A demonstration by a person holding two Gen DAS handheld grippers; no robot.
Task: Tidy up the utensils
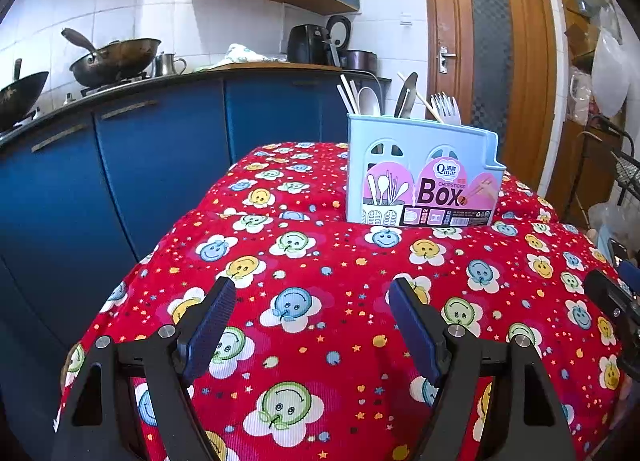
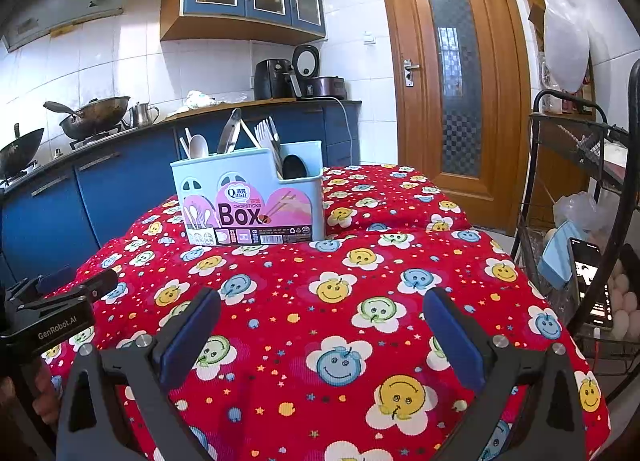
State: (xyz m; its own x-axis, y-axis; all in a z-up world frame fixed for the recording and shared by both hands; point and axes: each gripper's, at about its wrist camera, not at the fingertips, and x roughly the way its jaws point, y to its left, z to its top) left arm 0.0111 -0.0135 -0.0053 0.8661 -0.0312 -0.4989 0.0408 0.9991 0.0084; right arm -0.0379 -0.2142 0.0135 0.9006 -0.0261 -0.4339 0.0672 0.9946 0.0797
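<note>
Light-blue chopsticks box standing upright on the surface, which is draped in a red cloth printed with smiley flowers, toward its far side. Pink label reading "Box" across the front wall.

Loaded already with utensils: white chopsticks and a white spoon at the left end, metal tongs in the middle, a white plastic fork toward the right. From the right wrist view, a black ladle sunk in the lower side compartment at the right end.

Left hand-held gripper held low over the near part of the cloth, blue pads spread wide, nothing between them, well apart from the box. Right hand-held gripper likewise spread wide and empty above the cloth, short of the box.

Behind: blue kitchen cabinets, a wok on the stove, a wooden door.
</note>
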